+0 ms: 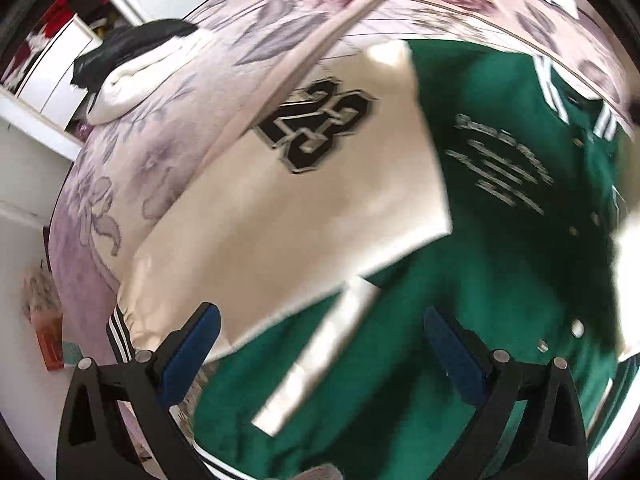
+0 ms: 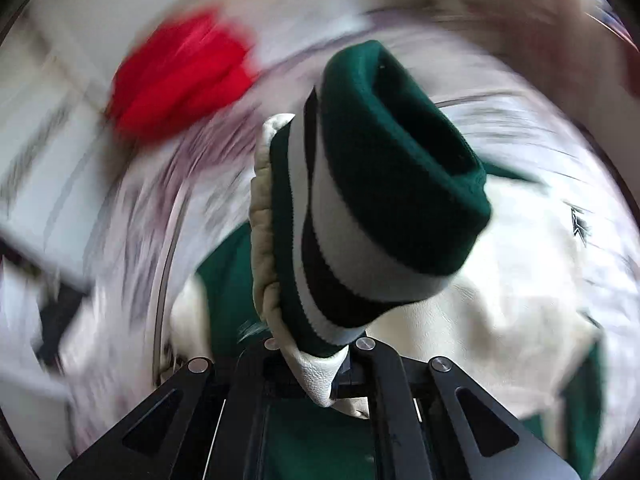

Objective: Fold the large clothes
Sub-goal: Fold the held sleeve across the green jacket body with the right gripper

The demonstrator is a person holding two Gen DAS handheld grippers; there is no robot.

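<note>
A green and cream jacket (image 1: 500, 200) is laid flat on the bed (image 1: 168, 152). To the left of its green body, one cream sleeve (image 1: 288, 216) with a black number patch is folded across it, its long axis run from the striped cuff at lower left up toward the upper right. The left hand-held gripper (image 1: 320, 344) is held spread above the jacket, nothing between its blue pads (image 1: 192, 348). The right hand-held gripper (image 2: 320, 364) is pressed together on the other sleeve's cuff (image 2: 384, 200), whose green end is pointed up, away from the camera.
</note>
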